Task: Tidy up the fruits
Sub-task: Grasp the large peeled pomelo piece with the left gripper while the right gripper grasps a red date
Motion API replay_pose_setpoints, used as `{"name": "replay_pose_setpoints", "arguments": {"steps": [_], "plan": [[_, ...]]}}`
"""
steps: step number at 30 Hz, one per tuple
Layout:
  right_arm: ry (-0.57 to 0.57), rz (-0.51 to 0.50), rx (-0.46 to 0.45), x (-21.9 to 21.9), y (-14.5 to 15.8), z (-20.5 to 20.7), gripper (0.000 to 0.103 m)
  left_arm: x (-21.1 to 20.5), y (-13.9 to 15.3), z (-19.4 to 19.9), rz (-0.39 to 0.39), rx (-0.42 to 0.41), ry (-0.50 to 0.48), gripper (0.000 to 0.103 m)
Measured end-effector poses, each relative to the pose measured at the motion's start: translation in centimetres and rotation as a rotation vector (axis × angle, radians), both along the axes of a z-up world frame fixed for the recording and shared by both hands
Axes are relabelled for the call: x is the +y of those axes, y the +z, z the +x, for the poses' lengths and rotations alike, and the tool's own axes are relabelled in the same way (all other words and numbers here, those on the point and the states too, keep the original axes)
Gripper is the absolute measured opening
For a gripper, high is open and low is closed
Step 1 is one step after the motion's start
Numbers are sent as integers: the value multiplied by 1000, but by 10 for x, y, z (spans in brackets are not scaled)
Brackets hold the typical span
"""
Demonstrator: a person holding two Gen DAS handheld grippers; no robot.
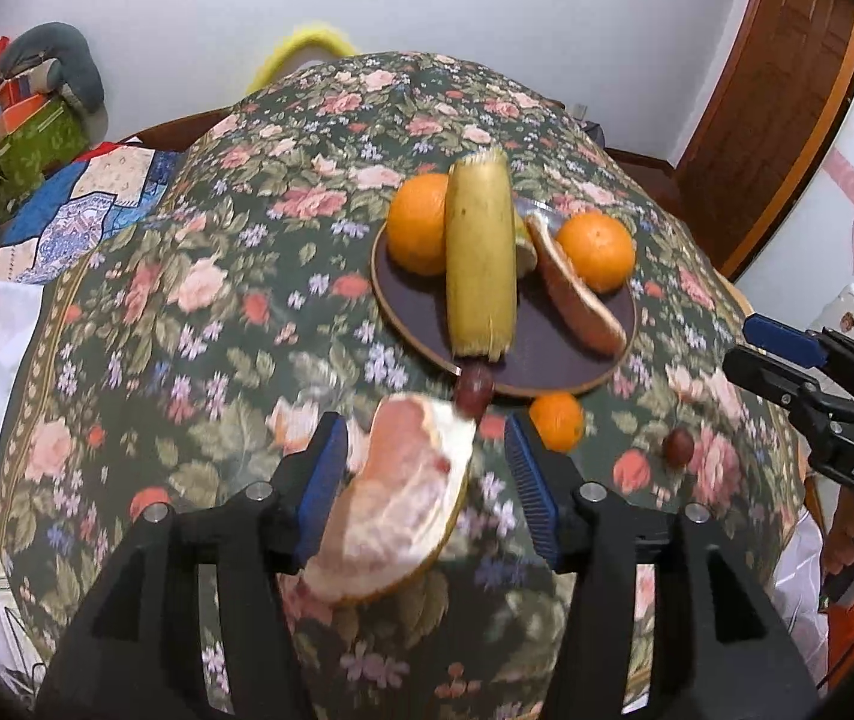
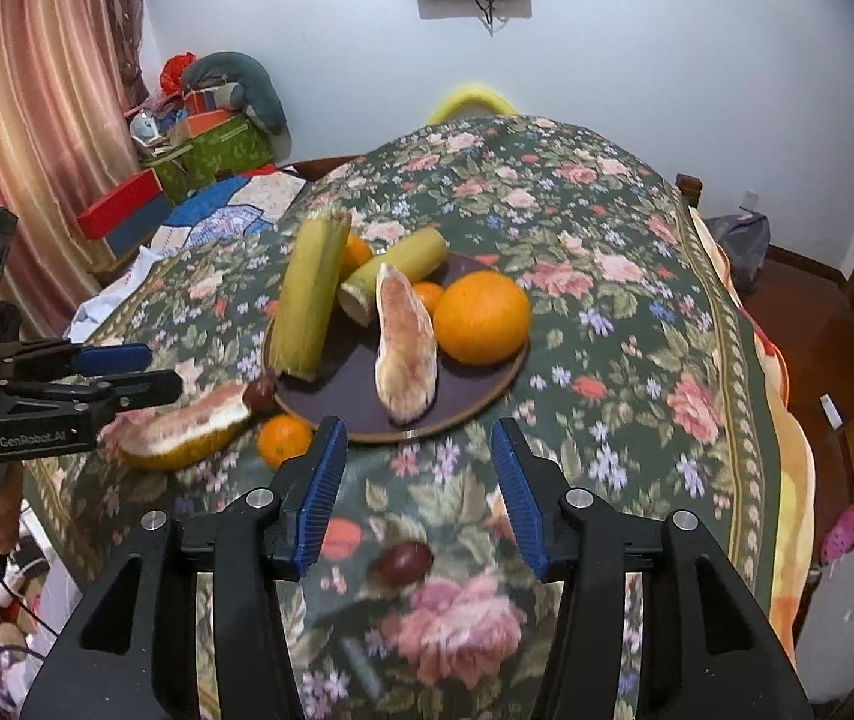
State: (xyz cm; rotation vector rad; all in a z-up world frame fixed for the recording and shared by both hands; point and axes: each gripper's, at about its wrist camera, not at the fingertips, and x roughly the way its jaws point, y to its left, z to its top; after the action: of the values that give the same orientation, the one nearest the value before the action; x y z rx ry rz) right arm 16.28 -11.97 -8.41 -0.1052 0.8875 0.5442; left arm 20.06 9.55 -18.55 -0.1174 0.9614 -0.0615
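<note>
A dark round plate (image 1: 553, 360) (image 2: 355, 396) on the floral cloth holds two oranges (image 1: 418, 222) (image 2: 481, 318), sugarcane pieces (image 1: 481, 264) (image 2: 310, 294) and a pomelo wedge (image 1: 577, 294) (image 2: 406, 354). My left gripper (image 1: 424, 480) is open around a second pomelo wedge (image 1: 397, 498) (image 2: 184, 432) lying on the cloth; the wedge touches only the left pad. A small tangerine (image 1: 558, 420) (image 2: 283, 439) and a dark red fruit (image 1: 475, 390) (image 2: 260, 396) lie at the plate's near rim. My right gripper (image 2: 418, 492) is open and empty above another dark red fruit (image 2: 403, 561) (image 1: 679, 447).
The table (image 2: 637, 312) has a floral cloth that drops off at the right and near edges. Boxes and clutter (image 2: 205, 138) stand at the back left by a pink curtain (image 2: 31, 120). A wooden door (image 1: 787, 90) is at the right.
</note>
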Motion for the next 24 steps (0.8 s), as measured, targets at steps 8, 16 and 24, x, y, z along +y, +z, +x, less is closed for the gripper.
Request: {"name": "replay_pose_setpoints", "arguments": {"steps": [8, 16, 24], "plan": [[-1, -36, 50, -2, -21, -16, 47, 3, -28, -9, 14, 74, -16, 60], [-1, -51, 115, -1, -43, -24, 47, 5, -43, -2, 25, 93, -40, 60], [12, -50, 142, 0, -56, -23, 47, 1, -52, 7, 44, 100, -61, 60]]}}
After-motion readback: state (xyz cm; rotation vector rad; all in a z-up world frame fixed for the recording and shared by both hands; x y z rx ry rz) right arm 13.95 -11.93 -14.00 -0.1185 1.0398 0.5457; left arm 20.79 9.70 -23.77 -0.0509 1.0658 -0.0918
